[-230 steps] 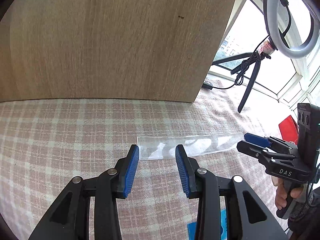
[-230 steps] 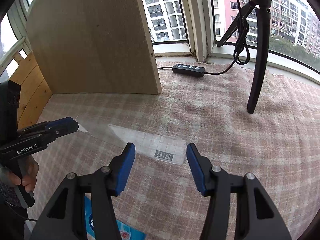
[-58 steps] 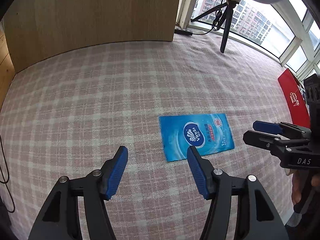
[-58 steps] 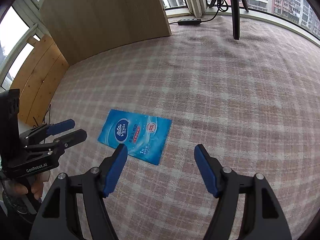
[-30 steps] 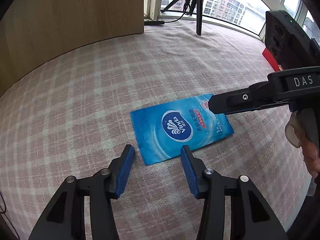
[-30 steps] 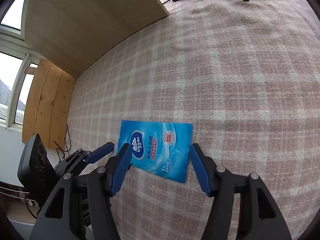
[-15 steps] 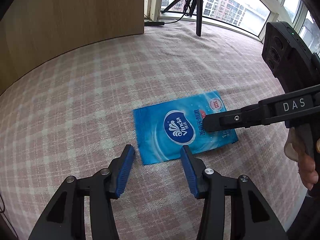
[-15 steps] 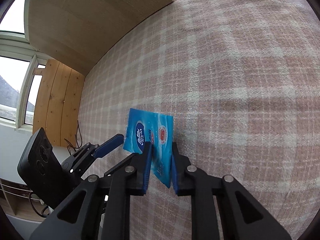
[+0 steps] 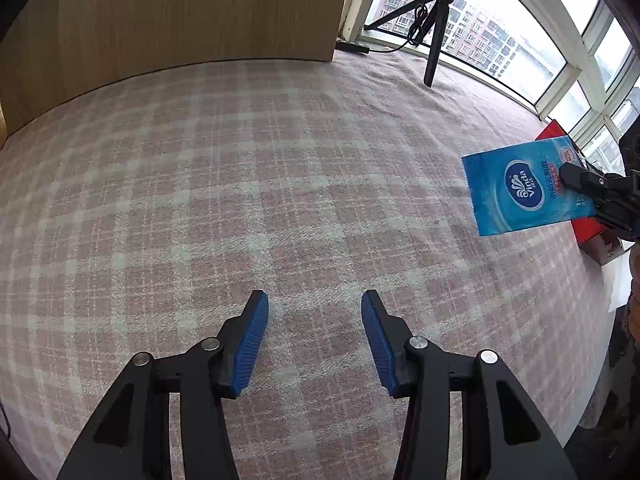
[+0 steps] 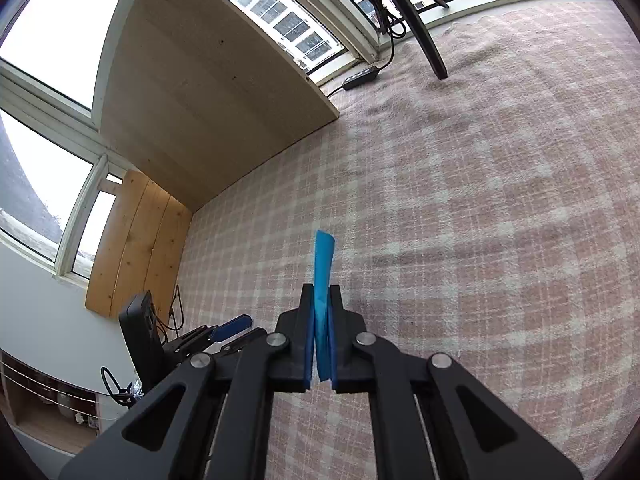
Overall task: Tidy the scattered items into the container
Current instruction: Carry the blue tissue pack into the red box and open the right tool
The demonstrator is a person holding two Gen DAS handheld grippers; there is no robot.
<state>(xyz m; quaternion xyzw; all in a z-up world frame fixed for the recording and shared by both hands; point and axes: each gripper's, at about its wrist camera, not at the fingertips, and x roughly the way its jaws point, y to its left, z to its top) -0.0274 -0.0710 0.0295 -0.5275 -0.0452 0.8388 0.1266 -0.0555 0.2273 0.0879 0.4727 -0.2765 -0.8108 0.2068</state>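
A flat blue wet-wipe packet (image 9: 524,190) hangs in the air at the right of the left wrist view, pinched at its right edge by my right gripper (image 9: 566,174). In the right wrist view the same packet (image 10: 322,264) shows edge-on, sticking up between the pads of my right gripper (image 10: 320,300), which is shut on it. My left gripper (image 9: 314,300) hovers open over the pink plaid cloth (image 9: 240,184) with nothing between its fingers. A red box (image 9: 592,232) sits at the cloth's right edge, behind the packet.
A wooden board (image 9: 168,16) stands along the back. A ring-light tripod (image 9: 434,36) and its cable control (image 10: 360,76) are by the window. The left gripper (image 10: 234,326) shows at lower left in the right wrist view, beside a wooden panel (image 10: 136,240).
My right gripper closed on the blue packet and lifted it off the cloth, carrying it up and to the right. The left gripper drew back a little, still open.
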